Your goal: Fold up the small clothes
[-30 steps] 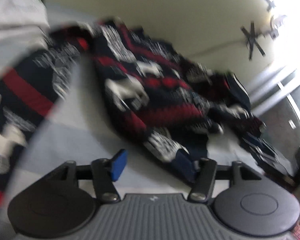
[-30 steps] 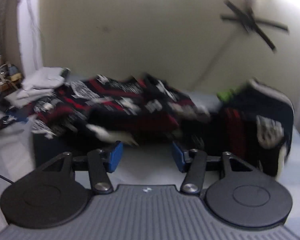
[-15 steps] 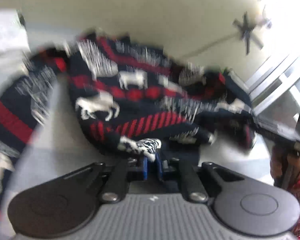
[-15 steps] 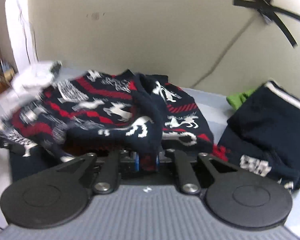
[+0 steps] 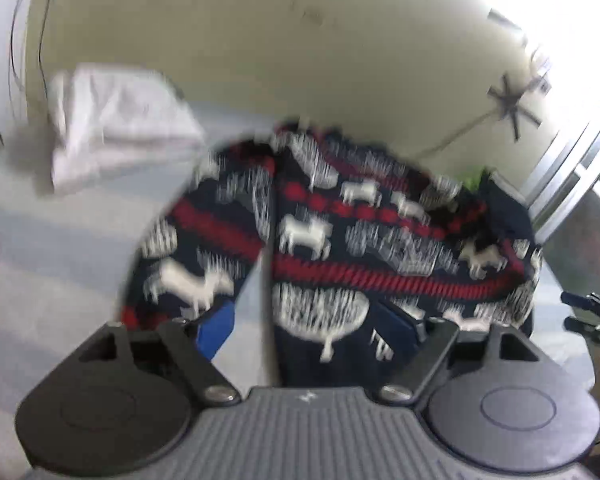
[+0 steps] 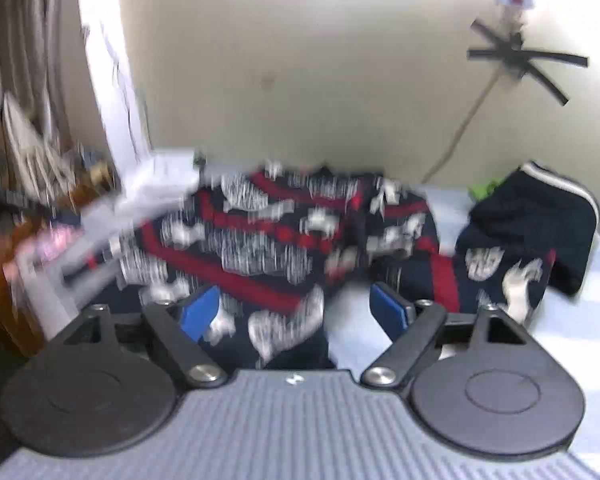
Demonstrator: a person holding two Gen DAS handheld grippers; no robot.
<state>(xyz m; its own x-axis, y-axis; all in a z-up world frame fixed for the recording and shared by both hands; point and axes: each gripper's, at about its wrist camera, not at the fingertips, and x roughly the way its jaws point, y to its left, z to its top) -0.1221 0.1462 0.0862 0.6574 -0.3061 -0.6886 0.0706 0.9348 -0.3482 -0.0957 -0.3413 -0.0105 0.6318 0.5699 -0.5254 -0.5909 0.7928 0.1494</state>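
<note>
A navy sweater (image 5: 364, 248) with red bands and white reindeer lies spread on the pale blue bed; it also shows in the right wrist view (image 6: 260, 248). My left gripper (image 5: 312, 326) is open, its blue pads apart over the sweater's near hem. My right gripper (image 6: 296, 310) is open too, with the sweater's near edge lying between its fingers. Neither holds anything. Both views are blurred by motion.
A folded white cloth (image 5: 116, 132) lies at the bed's far left by the wall. A dark navy garment (image 6: 532, 216) with a white stripe is piled at the right, with something green (image 6: 486, 188) behind it. Clutter and curtains stand left of the bed (image 6: 40, 152).
Both grippers were shut on the sweater's near edge half a second ago; both have opened and let it go. The sweater now lies flatter on the bed.
</note>
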